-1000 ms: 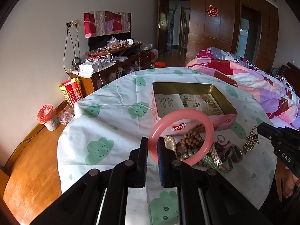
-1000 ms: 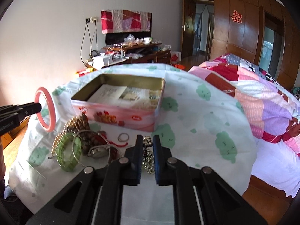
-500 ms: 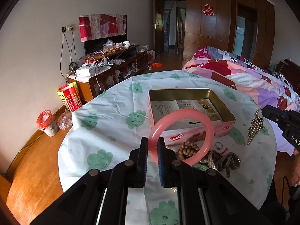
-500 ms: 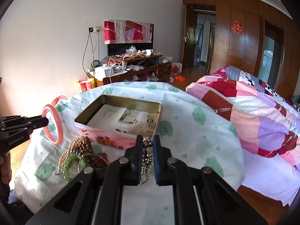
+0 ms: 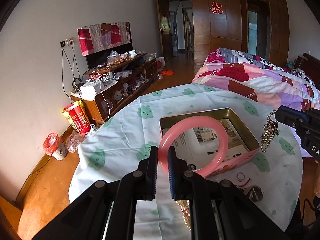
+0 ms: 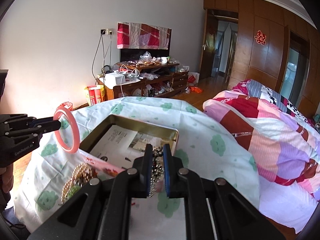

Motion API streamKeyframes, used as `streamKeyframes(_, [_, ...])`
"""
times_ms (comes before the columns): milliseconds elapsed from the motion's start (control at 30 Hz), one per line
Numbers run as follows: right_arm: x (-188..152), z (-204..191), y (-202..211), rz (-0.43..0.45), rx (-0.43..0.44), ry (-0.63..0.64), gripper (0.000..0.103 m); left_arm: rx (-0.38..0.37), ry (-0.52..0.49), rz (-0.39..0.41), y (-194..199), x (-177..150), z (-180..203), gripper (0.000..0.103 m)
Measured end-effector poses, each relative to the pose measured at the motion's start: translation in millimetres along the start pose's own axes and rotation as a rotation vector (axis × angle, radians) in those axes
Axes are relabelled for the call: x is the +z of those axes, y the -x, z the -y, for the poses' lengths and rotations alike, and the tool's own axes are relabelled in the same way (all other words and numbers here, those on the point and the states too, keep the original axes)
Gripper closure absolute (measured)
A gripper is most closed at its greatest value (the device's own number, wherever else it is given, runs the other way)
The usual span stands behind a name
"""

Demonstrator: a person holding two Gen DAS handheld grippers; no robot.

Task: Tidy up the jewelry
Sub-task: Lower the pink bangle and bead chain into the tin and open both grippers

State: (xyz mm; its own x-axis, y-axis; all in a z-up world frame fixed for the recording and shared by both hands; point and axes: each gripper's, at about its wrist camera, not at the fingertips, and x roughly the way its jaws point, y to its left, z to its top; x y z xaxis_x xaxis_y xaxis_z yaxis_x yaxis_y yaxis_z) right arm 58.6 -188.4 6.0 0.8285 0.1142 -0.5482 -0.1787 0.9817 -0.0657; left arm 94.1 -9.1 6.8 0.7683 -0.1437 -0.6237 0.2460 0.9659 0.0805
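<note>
My left gripper [image 5: 162,151] is shut on the rim of a pink bangle [image 5: 218,156], held upright in the air over the near edge of the pink tin box [image 5: 236,162]. In the right wrist view the same bangle [image 6: 69,133] hangs left of the tin box [image 6: 140,128]. My right gripper [image 6: 157,156] is shut on a gold bead bracelet [image 6: 157,172], which dangles above the tin's right side; from the left wrist view that bracelet [image 5: 269,134] hangs from the right gripper [image 5: 277,115]. Paper lines the tin's bottom.
More jewelry lies in front of the tin: a small ring [image 5: 240,176], a red cord, a grey piece [image 5: 254,193], gold and green beads [image 6: 77,180]. The round table's cloud-print cloth [image 5: 128,132] drops off at left. A bed [image 6: 280,140] stands right, a cluttered cabinet [image 6: 152,80] behind.
Both grippers have risen from the jewelry pile with their pieces. The bangle now hangs over the tin's near edge, and the bead bracelet is lifted clear of the table beside the tin.
</note>
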Motion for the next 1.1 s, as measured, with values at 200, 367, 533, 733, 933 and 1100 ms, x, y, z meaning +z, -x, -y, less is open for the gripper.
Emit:
streamKeyframes(200, [18, -5, -11, 0.014, -0.002, 0.023, 0.091, 0.009, -0.047, -0.022, -18, 15, 8, 0.094])
streamKeyframes(367, [24, -8, -26, 0.009, -0.001, 0.039, 0.091, 0.024, -0.059, -0.053, -40, 21, 10, 0.094])
streamKeyframes(533, [26, -8, -42, -0.002, -0.009, 0.051, 0.091, 0.037, -0.066, -0.077, -58, 24, 12, 0.094])
streamKeyframes(733, [27, -4, -60, -0.02, -0.016, 0.036, 0.091, 0.042, -0.064, -0.098, -75, 26, 15, 0.094])
streamKeyframes(933, [20, -4, -79, -0.057, -0.027, 0.026, 0.091, 0.048, -0.066, -0.119, -89, 25, 17, 0.094])
streamKeyframes(1100, [14, -2, -91, -0.085, -0.029, 0.015, 0.091, 0.053, -0.074, -0.131, -98, 24, 18, 0.094])
